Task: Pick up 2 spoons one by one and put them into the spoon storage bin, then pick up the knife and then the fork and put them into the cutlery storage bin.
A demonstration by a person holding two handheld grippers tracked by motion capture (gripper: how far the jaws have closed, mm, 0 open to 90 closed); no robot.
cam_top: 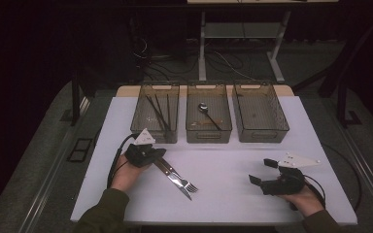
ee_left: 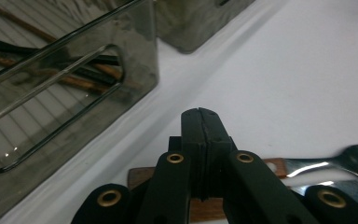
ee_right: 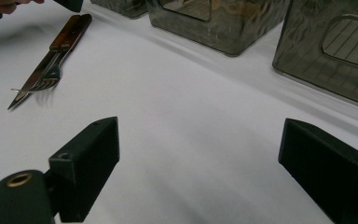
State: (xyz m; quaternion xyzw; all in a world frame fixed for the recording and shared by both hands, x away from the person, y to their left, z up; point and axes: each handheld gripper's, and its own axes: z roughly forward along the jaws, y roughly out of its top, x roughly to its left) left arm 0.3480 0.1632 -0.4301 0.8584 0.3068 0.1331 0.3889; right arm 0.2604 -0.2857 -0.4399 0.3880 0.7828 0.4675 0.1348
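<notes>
Left gripper (ee_left: 200, 116) is nearest the lens in its own view: jaws pressed flat together, pads meeting along one seam, nothing pinched between the tips. A brown handle (ee_left: 205, 205) passes under the jaw linkage there, mostly covered by the black arms; can't tell whether the gripper touches it.

Fork (cam_top: 187, 183) and knife (cam_top: 177, 180) lie side by side on the white table (cam_top: 233, 194), handles toward the left gripper, tips toward the near edge. In the high view the handle ends disappear under the left gripper (cam_top: 161, 153), so contact there is hidden too. In the left gripper view the fork head is cut off at the right edge, and the steel beside it is blurred.

Right gripper (cam_top: 264, 171) rests well apart, at the table's right side, jaws spread wide, nothing between them. Its own view shows bare table between the jaws, the fork (ee_right: 51, 79) and knife (ee_right: 39, 74) far left.

Three smoked bins line the far side. Left bin (cam_top: 155, 114) holds dark sticks, probably chopsticks; hard to resolve. Middle bin (cam_top: 209, 116) holds a spoon (cam_top: 205, 109) and something brown on the floor that I can't identify. Right bin (cam_top: 260, 114) contents unclear through the ribbed wall.

Background beyond the table is dark; table legs and cables are barely visible.
</notes>
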